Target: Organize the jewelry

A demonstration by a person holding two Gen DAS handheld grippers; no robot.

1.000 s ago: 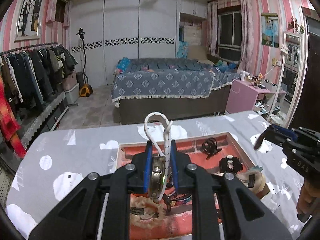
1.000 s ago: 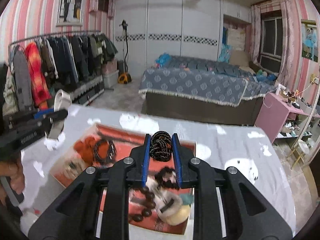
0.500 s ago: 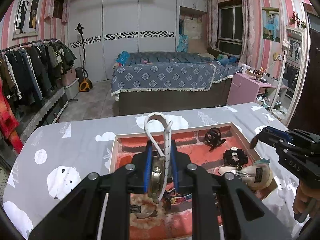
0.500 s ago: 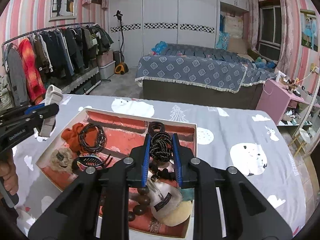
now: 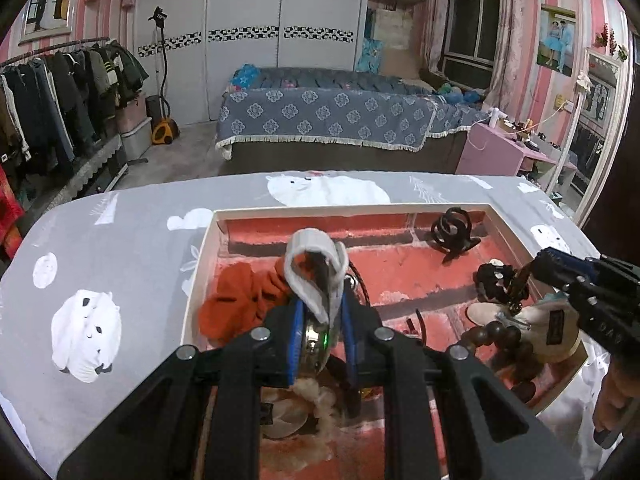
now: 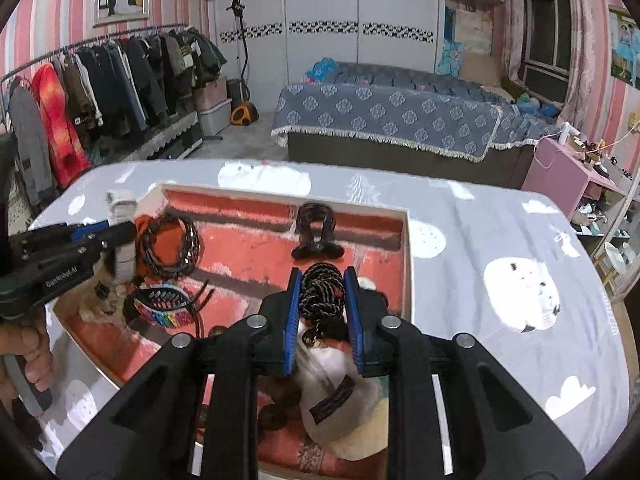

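Two grippers hung over the red-lined tray (image 5: pixel 212 236): our left gripper (image 5: pixel 320 320) pinched a white-strapped watch (image 5: pixel 314 272) above its near left part, our right gripper (image 6: pixel 323 292) clamped a black braided band (image 6: pixel 322 292) above its near right part. Farther in lay a black claw clip (image 6: pixel 316 236).

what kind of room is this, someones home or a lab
Almost certainly a home bedroom, not a lab. There is a made bed with a patterned blue cover, a rail of hanging clothes along the striped pink wall, and white built-in wardrobe doors behind. The work happens on a cloth-covered table in front.
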